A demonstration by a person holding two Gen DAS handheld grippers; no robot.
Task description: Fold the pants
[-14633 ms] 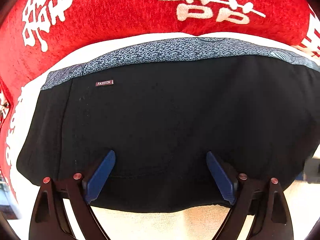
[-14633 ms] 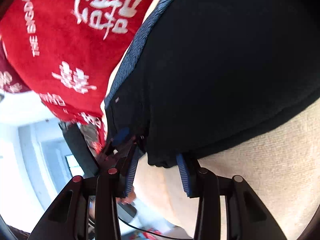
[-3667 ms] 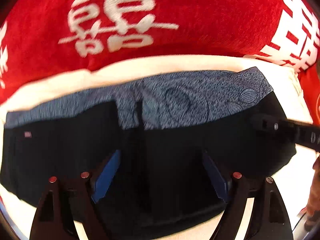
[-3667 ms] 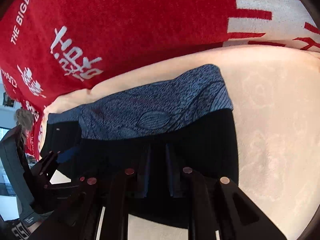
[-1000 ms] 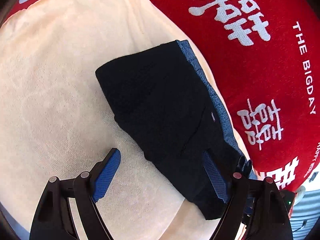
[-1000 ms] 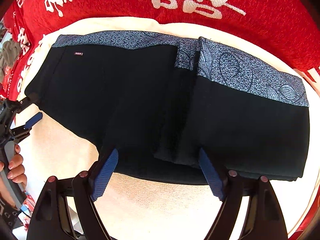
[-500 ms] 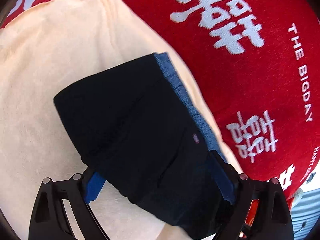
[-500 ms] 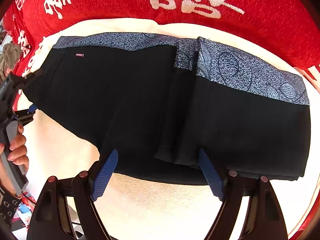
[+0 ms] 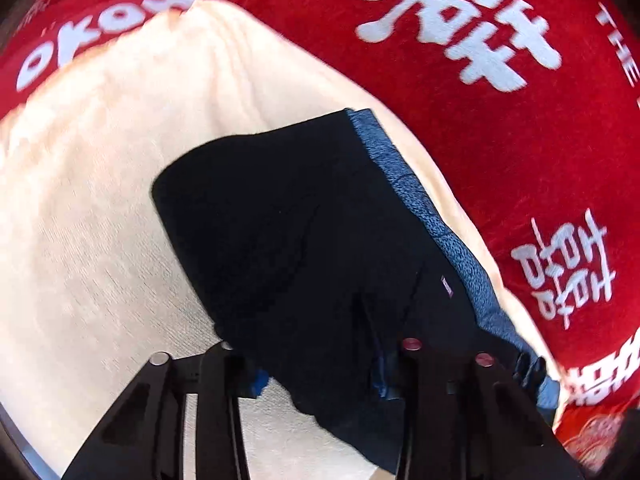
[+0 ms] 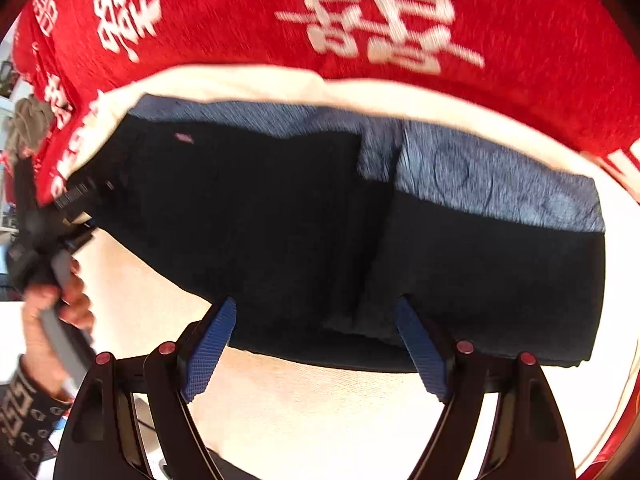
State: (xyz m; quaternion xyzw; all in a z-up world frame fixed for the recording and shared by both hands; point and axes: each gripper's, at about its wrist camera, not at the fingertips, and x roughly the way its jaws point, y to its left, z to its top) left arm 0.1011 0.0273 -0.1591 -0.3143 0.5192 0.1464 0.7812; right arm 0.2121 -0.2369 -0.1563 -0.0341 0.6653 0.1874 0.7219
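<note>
Pants (image 9: 304,248) edge between left gripper (image 9: 318,376) fingers; right gripper (image 10: 316,344) spread.

The left wrist view looks down from close over one short end of the folded pants (image 9: 304,248), along their length. The right wrist view faces the pants (image 10: 304,216) across their long side, close above. Both share the pants, cream towel (image 9: 92,184) and red blanket (image 10: 224,8).

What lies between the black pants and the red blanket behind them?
A strip of cream towel separates the pants from the red blanket; the right wrist view shows it best.
</note>
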